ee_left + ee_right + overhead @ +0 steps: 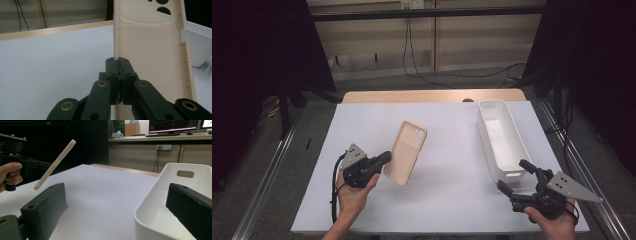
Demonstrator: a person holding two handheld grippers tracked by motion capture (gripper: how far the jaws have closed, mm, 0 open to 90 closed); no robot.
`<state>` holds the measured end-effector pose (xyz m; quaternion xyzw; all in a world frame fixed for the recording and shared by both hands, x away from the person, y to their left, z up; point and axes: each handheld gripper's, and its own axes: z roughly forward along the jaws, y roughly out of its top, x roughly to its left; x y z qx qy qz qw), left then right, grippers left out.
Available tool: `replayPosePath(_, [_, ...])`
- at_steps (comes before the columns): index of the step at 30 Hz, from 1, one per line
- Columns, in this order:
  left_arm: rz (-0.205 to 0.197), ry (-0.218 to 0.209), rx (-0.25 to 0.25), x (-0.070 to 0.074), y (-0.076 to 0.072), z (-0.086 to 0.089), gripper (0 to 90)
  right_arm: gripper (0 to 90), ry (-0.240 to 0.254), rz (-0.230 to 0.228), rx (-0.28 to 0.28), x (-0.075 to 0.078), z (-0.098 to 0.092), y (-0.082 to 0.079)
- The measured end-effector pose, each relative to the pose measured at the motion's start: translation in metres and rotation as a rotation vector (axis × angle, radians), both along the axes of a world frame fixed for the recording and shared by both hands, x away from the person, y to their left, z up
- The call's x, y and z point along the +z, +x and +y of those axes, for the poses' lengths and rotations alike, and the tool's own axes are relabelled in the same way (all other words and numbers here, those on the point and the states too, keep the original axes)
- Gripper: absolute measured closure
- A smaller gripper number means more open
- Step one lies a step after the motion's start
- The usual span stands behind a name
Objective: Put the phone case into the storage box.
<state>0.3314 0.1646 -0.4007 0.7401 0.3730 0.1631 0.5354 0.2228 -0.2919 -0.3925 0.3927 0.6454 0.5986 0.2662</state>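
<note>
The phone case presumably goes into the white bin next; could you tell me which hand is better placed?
Left, probably: the left gripper is shut on the phone case, lifted off the table; the right gripper stands open by the white bin.

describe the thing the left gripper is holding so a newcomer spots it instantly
On the white table sheet, left of the long white bin, the left gripper pinches a phone case by its edge. It is the sole beige item: flat, rounded corners, camera cutouts at its far end.

A wooden table (432,95) carries a white sheet (447,170) that covers nearly all of its top. A long white plastic bin (502,137) stands directly on the sheet near its right edge.
</note>
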Motion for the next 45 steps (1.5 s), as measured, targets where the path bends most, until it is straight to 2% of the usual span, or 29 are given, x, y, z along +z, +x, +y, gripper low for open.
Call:
replayPosePath(4, [0.002,-0.004,-0.005,-0.001,0.0,-0.003,87.7,2.3,0.016,0.008,0.031,-0.001,0.015,0.009])
replayPosePath(10, [-0.003,0.003,-0.021,-0.001,-0.001,-0.009,87.6,2.8,0.007,0.017,0.089,-0.001,0.036,0.021])
replayPosePath(15, [-0.005,-0.002,-0.032,0.001,0.0,-0.018,87.7,3.7,0.006,0.019,0.111,0.002,0.047,0.03])
replayPosePath(21, [-0.008,0.003,-0.06,0.002,0.001,-0.033,87.6,4.5,0.006,0.021,0.131,0.005,0.056,0.039])
replayPosePath(22, [-0.018,0.013,-0.064,0.003,0.001,-0.035,87.6,5.0,0.002,0.023,0.135,0.006,0.057,0.041])
replayPosePath(30, [-0.021,0.01,-0.078,0.007,0.003,-0.05,87.7,6.9,0.008,0.017,0.151,0.013,0.066,0.054])
replayPosePath(32, [-0.024,0.023,-0.088,0.007,0.003,-0.056,87.6,7.6,0.008,0.02,0.152,0.014,0.067,0.057])
replayPosePath(35, [-0.025,0.017,-0.098,0.005,0.001,-0.062,87.7,8.6,0.008,0.028,0.156,0.012,0.07,0.061])
replayPosePath(45, [-0.031,0.029,-0.108,0.003,0.0,-0.063,87.7,14.4,0.011,0.043,0.169,0.011,0.083,0.077])
